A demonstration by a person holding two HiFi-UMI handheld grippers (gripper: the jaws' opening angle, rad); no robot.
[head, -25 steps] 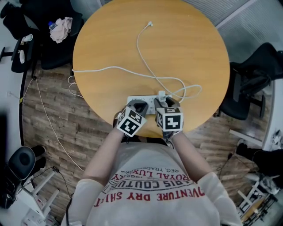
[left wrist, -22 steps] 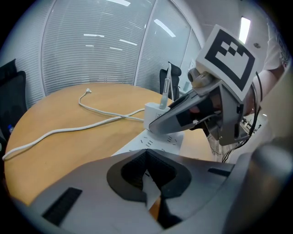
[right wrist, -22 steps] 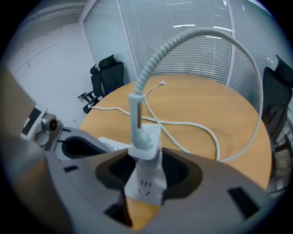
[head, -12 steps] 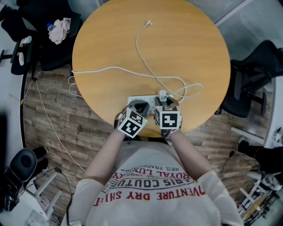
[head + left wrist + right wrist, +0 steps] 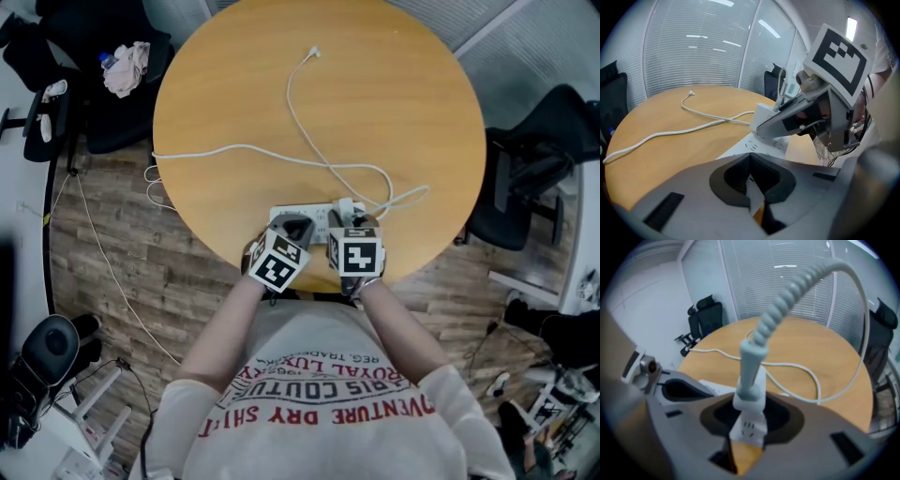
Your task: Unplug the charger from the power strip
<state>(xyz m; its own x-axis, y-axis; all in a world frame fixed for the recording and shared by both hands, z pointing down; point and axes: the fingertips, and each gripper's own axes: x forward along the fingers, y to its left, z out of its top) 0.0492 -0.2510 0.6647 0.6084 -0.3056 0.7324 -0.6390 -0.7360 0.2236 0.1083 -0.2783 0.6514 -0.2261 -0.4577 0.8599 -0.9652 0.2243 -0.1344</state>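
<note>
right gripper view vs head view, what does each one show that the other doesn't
Only the right gripper view: the small white charger block standing between the right gripper's closing jaws, with its ribbed pale cable collar above.
Only the head view: the person's forearms, printed white shirt and the wood-plank floor.
Both: the round wooden table, white power strip and looping white cable.

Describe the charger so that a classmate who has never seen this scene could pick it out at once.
Find the round wooden table; at its near edge lies a white power strip. The charger is the small white block standing upright near the strip's right end. It is the only thing plugged in there, and a white cable with a ribbed collar rises from its top.
</note>
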